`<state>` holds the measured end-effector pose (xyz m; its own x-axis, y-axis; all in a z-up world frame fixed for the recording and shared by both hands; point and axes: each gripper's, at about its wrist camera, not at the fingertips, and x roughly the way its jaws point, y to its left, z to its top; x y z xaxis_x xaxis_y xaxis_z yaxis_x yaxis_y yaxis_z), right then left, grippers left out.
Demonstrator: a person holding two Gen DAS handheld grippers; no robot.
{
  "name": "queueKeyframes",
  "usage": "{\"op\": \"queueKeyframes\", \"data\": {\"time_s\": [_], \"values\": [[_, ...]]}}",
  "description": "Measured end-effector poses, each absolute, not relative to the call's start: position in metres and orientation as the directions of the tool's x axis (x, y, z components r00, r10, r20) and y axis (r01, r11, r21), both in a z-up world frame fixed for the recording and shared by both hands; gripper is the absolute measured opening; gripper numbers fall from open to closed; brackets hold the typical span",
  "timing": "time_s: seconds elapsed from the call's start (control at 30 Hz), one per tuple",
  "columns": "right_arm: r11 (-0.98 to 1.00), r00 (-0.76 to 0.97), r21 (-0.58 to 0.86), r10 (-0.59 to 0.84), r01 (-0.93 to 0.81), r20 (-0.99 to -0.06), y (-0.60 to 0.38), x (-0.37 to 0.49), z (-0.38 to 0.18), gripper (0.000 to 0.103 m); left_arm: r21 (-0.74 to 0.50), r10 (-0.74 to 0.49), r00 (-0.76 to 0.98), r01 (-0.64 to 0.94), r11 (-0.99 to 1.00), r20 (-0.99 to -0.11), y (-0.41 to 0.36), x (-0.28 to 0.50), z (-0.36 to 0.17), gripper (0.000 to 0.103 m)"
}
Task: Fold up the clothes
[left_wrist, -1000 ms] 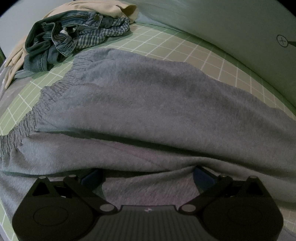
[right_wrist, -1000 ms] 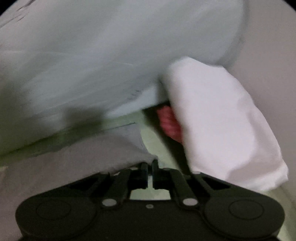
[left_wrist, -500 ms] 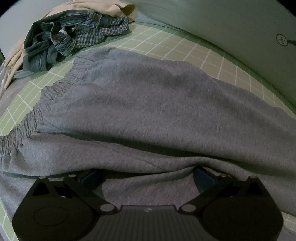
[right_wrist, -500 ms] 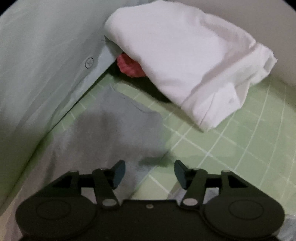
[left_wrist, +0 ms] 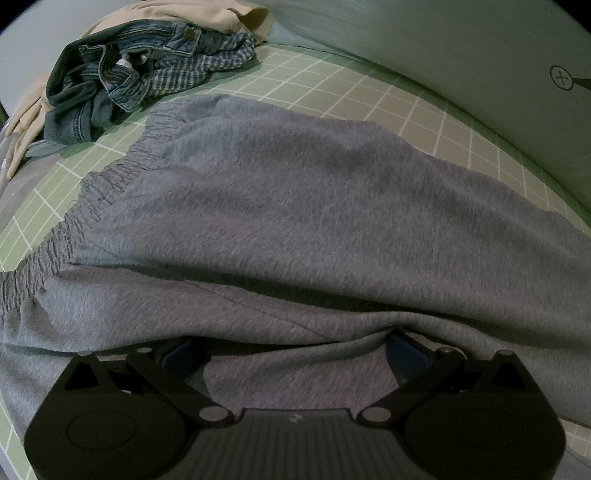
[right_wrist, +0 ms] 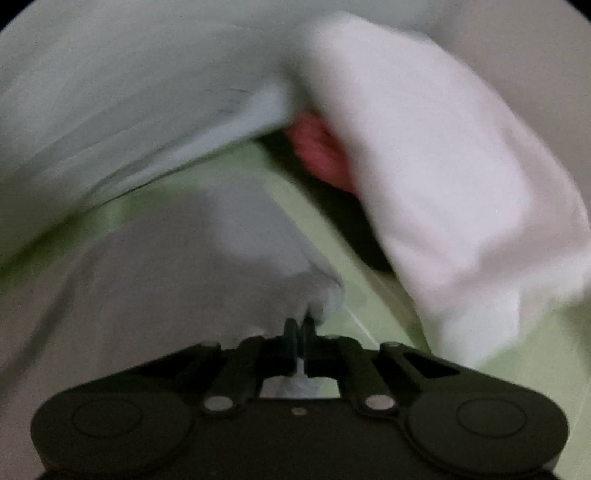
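Left wrist view: grey sweatpants (left_wrist: 295,221) lie spread across a green grid mat (left_wrist: 332,88) on the bench, elastic waistband toward the left. The left tongs (left_wrist: 291,350) stand wide apart at the near edge, a raised fold of the grey cloth lying between the two blue pads without being pinched. At the far left corner sits a heap of jeans (left_wrist: 122,74), a checked shirt (left_wrist: 199,70) and a beige garment (left_wrist: 207,11). A pale wall (left_wrist: 461,48) borders the mat.

Right wrist view, blurred: only here do the right tongs (right_wrist: 300,328) appear, pressed together on an edge of the grey sweatpants (right_wrist: 166,288). Also only here, a white folded garment (right_wrist: 443,166) rests on the mat at the right, with something red (right_wrist: 317,151) tucked beneath it.
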<state>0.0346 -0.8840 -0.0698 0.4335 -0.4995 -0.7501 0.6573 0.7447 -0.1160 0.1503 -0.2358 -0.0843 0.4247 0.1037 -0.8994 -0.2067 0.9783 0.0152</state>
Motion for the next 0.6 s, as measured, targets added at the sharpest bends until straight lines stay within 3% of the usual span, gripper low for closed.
{"op": "queueKeyframes", "data": {"time_s": [0.2,0.27,0.33,0.43,0.6], "values": [[0.910,0.577,-0.313,-0.414,0.271,-0.704,-0.788,0.059,-0.073,0.004,0.015,0.104,0.426,-0.206,0.978,-0.899,-0.235,0.150,-0.084,0.103],[0.913,0.580,-0.343,-0.405,0.220,-0.707,-0.769,0.057,-0.077,0.016,0.015,0.104,0.427,-0.206,0.978,-0.898,-0.235,0.150,-0.084,0.103],[0.918,0.582,-0.309,-0.396,0.247,-0.711,-0.767,0.050,-0.074,0.035,0.015,0.104,0.427,-0.207,0.978,-0.898,-0.235,0.150,-0.084,0.103],[0.923,0.599,-0.223,-0.374,0.313,-0.708,-0.777,0.038,-0.061,0.048,0.015,0.106,0.430,-0.209,0.978,-0.896,-0.236,0.150,-0.085,0.103],[0.882,0.591,-0.088,-0.380,0.462,-0.712,-0.816,0.027,-0.054,0.044,0.015,0.108,0.436,-0.211,0.977,-0.893,-0.237,0.149,-0.085,0.103]]}}
